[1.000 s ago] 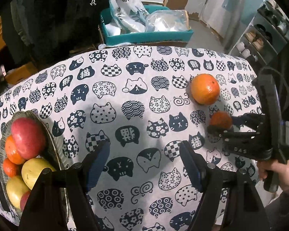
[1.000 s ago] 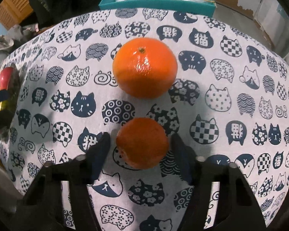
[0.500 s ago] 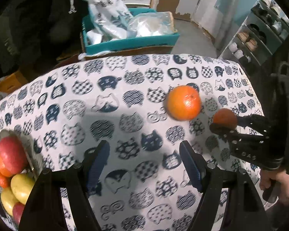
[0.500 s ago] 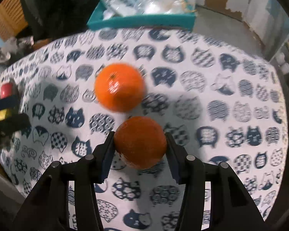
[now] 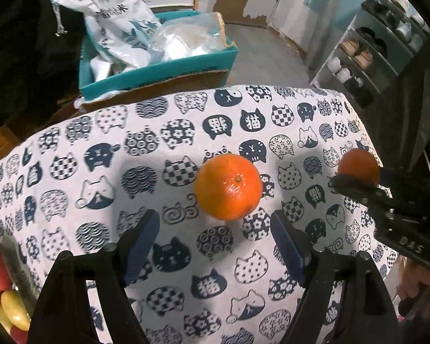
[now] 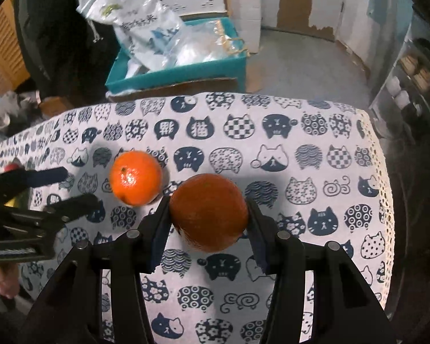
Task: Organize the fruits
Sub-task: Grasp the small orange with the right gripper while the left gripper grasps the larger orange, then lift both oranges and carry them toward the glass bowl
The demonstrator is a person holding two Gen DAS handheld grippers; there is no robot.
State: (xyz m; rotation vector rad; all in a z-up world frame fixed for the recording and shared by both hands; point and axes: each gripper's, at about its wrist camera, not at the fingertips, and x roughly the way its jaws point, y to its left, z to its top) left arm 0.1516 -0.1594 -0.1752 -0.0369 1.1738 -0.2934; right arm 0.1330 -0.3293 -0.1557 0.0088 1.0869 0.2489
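"DAS" on right gripper body; bag print prob. Chinese, unreadable

Dim indoor light, strong fisheye bend, mild softness

Light falls from above: soft grey shadows pool on the tablecloth at about 7 o'clock of the large orange, which carries a small glare spot. Both views curve hard and go black in the corners; the fruit at 8 o'clock and the far room look blurred.

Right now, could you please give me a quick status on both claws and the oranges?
Right claw shut on small orange. Left claw opening, empty, near big orange on table. Nothing in the way.
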